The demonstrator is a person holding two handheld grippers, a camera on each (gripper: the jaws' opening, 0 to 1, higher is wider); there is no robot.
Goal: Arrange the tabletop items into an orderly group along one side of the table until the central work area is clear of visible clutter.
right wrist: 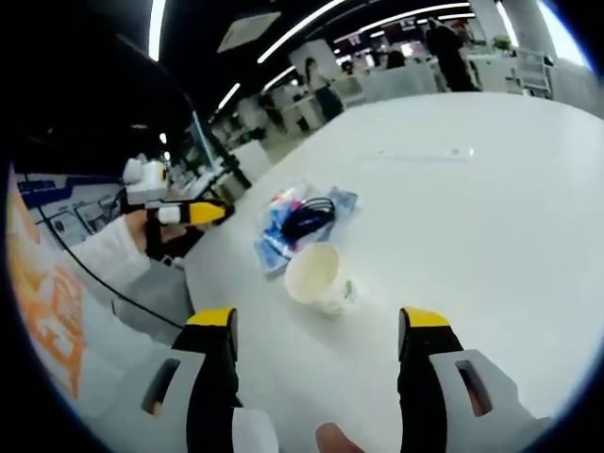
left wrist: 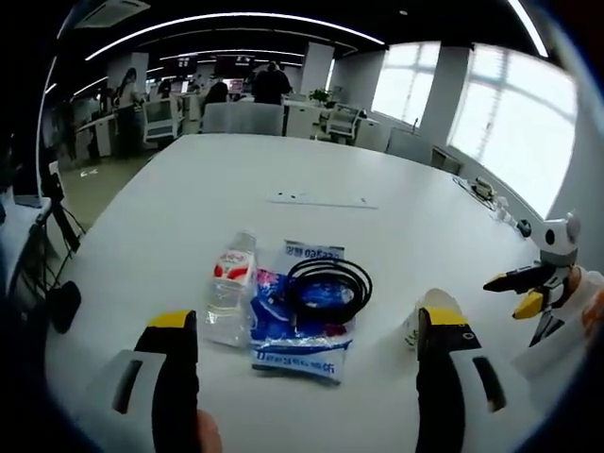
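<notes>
On the white table (left wrist: 396, 236), both grippers hover spread and empty; the right gripper (right wrist: 316, 335) should approach the tipped white paper cup (right wrist: 316, 276) squarely.

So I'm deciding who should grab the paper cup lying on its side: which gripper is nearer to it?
Probably the right gripper: the paper cup lies just ahead between its open jaws. The left gripper faces the blue packet, with the cup off by its right jaw.

One bottle (left wrist: 229, 288), one blue packet (left wrist: 300, 326), one cable coil (left wrist: 327, 284), one paper cup (right wrist: 317, 276).
</notes>
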